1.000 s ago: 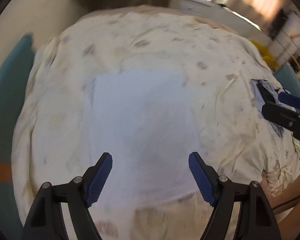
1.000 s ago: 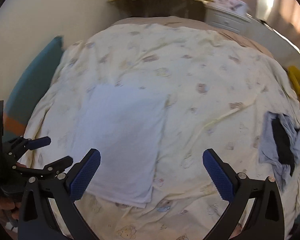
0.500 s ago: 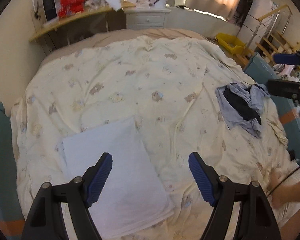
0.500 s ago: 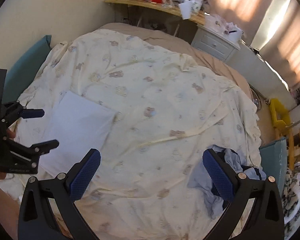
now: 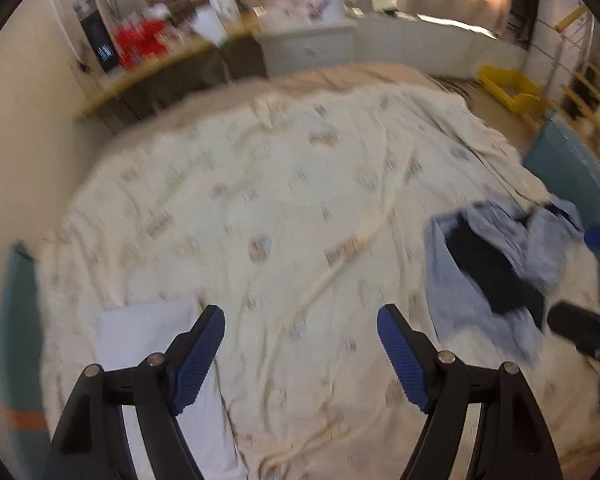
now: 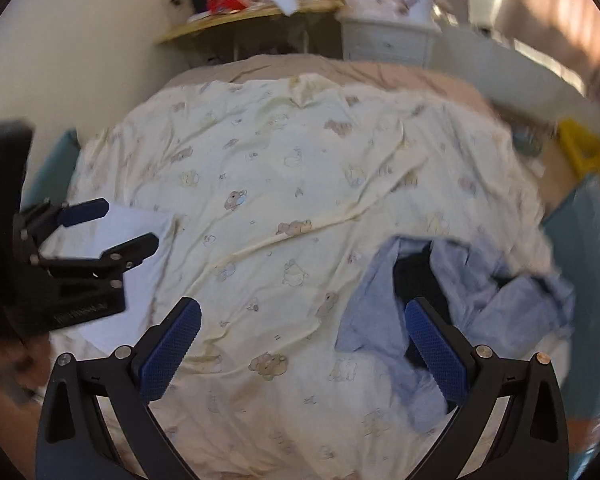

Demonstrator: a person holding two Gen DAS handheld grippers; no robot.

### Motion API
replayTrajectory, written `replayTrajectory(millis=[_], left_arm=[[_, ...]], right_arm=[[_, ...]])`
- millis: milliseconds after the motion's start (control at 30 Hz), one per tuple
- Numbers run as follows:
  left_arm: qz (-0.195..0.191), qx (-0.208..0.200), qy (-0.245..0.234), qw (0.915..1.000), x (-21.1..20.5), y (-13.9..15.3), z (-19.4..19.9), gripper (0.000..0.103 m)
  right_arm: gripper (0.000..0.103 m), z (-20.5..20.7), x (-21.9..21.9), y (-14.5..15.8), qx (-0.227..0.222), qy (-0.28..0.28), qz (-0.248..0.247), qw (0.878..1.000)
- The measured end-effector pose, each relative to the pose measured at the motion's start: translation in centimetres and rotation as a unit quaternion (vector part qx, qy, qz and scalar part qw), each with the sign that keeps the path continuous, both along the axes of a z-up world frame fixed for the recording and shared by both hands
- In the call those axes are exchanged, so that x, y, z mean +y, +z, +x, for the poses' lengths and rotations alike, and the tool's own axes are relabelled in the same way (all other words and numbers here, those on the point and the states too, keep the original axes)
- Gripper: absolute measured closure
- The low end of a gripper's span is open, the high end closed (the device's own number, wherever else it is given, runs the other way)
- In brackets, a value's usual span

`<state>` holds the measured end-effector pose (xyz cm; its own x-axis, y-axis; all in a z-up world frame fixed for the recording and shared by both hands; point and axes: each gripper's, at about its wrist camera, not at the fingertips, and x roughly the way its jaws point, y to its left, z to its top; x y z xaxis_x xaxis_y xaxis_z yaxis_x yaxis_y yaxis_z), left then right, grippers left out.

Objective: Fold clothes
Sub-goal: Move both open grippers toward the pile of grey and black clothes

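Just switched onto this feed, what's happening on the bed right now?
Nothing is held. Both the left tool and the right tool hang open above the cream bear-print duvet. A folded white garment lies flat at the left; a crumpled pale blue shirt with dark fabric lies unfolded at the right, ahead of the right tool.

A folded cloth (image 6: 140,228) lies on the bed (image 6: 300,184), on the left. A pile of clothes (image 6: 452,304) lies on the bed, on the right, well apart. Behind the bed stand a shelf (image 6: 252,20) and a drawer chest (image 6: 388,40).
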<state>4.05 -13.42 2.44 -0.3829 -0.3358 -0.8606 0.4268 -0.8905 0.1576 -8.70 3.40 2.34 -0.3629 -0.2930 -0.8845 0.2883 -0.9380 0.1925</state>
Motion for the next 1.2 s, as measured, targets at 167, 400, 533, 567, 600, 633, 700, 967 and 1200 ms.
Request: replayTrajectory(millis=[167,400,533,567,600,633,700,967,1200], left_arm=[[0.026,-0.009,0.022,0.9994,3.7,-2.3,-4.2,0.024],[0.092,-0.082,0.080,0.9892,6.2,-4.1,-8.6,0.024],[0.065,-0.053,0.013,0.9964,9.3,-2.7,-10.7,0.024],[0.078,-0.041,0.007,0.9961,9.7,-2.8,-10.9,0.024],[0.090,-0.034,0.004,0.9954,10.0,-3.2,-10.9,0.024],[0.101,-0.027,0.002,0.9945,10.3,-3.7,-10.9,0.024],[0.096,-0.033,-0.024,0.9945,11.4,-5.4,-11.2,0.024],[0.132,-0.056,-0.061,0.9878,12.3,-8.3,-7.7,0.024],[0.145,-0.067,-0.067,0.9849,9.8,-8.8,-4.4,0.024]], right_arm=[[0.000,-3.4,6.0,-4.0,-0.075,0.007,0.010,0.997],[0.000,-4.8,15.4,-6.3,-0.142,-0.062,-0.040,0.987],[0.000,-4.4,18.3,-5.8,-0.131,-0.133,-0.064,0.980],[0.000,-4.3,18.8,-5.6,-0.123,-0.152,-0.075,0.978],[0.000,-4.1,19.2,-5.4,-0.116,-0.169,-0.089,0.975],[0.000,-3.9,19.4,-5.2,-0.109,-0.175,-0.097,0.974],[0.000,-3.5,18.7,-4.4,-0.092,-0.143,-0.063,0.983],[0.000,2.4,19.2,0.7,0.030,-0.095,0.127,0.987],[0.001,3.9,21.8,-1.3,0.010,-0.084,0.064,0.994]])
